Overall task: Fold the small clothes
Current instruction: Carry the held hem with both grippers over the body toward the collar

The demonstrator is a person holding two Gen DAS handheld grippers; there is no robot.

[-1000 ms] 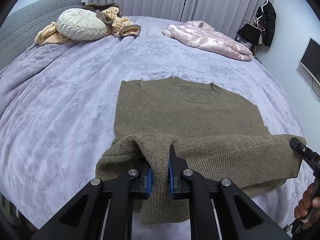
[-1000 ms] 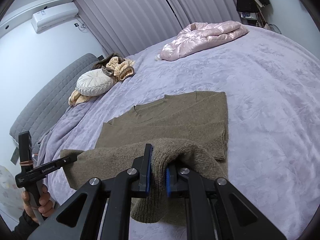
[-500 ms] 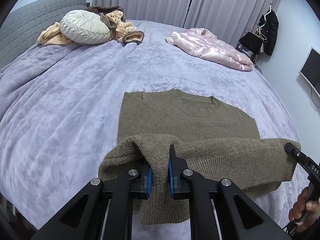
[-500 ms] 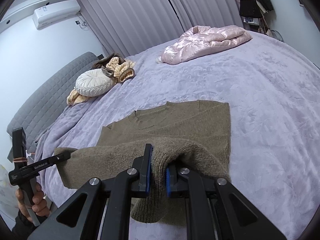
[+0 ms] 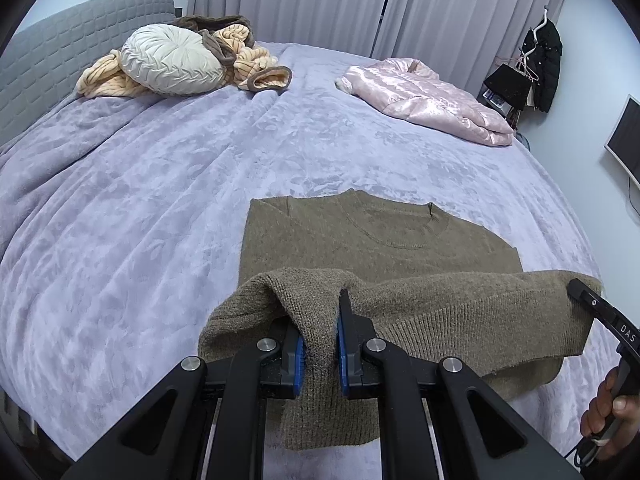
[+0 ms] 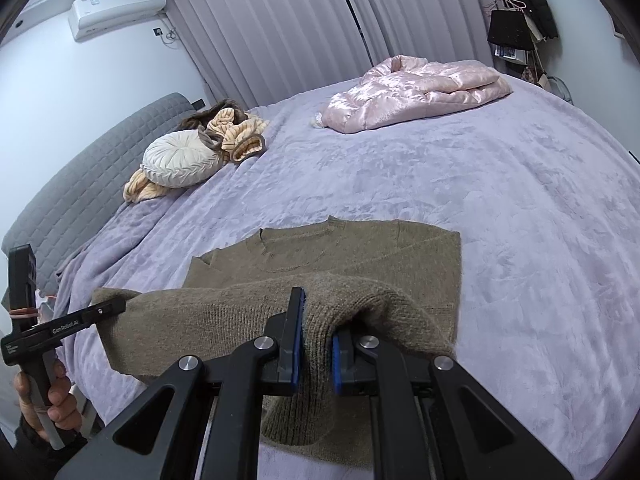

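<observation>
Both clamped on olive-brown knit sweater's hem: left gripper, right gripper. Lifted above lavender plush bedspread. Collar end lying flat.

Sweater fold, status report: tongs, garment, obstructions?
Both tongs, left and right, shut on sweater hem, lifted. Collar end flat on bed. Nothing in the way.

A wide bed under a lilac plush blanket carries an olive knitted sweater, a pink satin quilted jacket, a round cream pleated cushion and a peach ribbed garment.
</observation>
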